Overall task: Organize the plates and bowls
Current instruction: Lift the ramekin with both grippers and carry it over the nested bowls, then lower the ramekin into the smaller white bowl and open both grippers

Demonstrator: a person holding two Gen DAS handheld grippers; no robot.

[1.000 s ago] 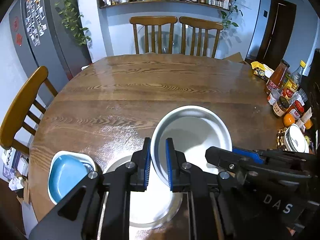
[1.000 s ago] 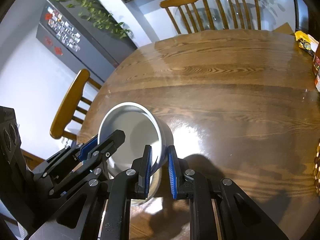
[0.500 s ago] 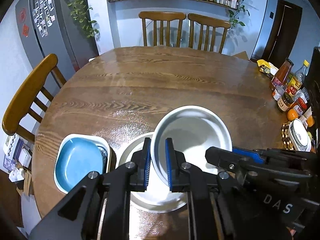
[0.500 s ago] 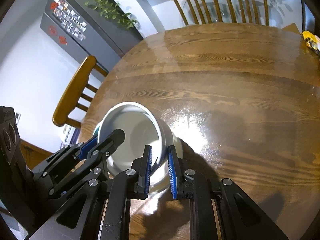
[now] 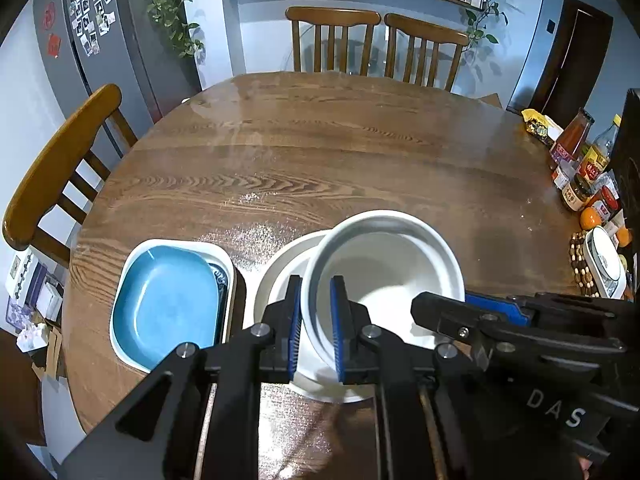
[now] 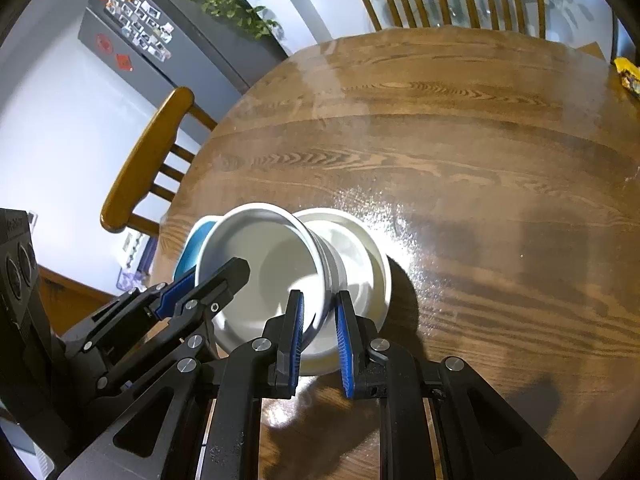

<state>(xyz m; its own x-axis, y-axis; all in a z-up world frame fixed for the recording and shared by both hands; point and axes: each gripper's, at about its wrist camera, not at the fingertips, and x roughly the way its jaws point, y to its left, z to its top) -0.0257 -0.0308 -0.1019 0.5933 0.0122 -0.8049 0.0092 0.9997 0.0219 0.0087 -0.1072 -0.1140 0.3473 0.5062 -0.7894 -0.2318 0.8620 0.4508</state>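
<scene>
Now we see more of table [image 5: 360,152] than a second ago: blue plate [image 5: 160,304] in white square dish [image 5: 132,256] fully in view at near left, white plate [image 5: 280,264] under bowl more exposed. White bowl [image 5: 384,264] hangs tilted above that plate. Left gripper [image 5: 314,328] clamps bowl's near-left rim, pads either side. Right gripper [image 6: 319,336] pinches near-right rim likewise. Both reach forward over near table edge. Bottles [image 5: 576,152] far right.
</scene>
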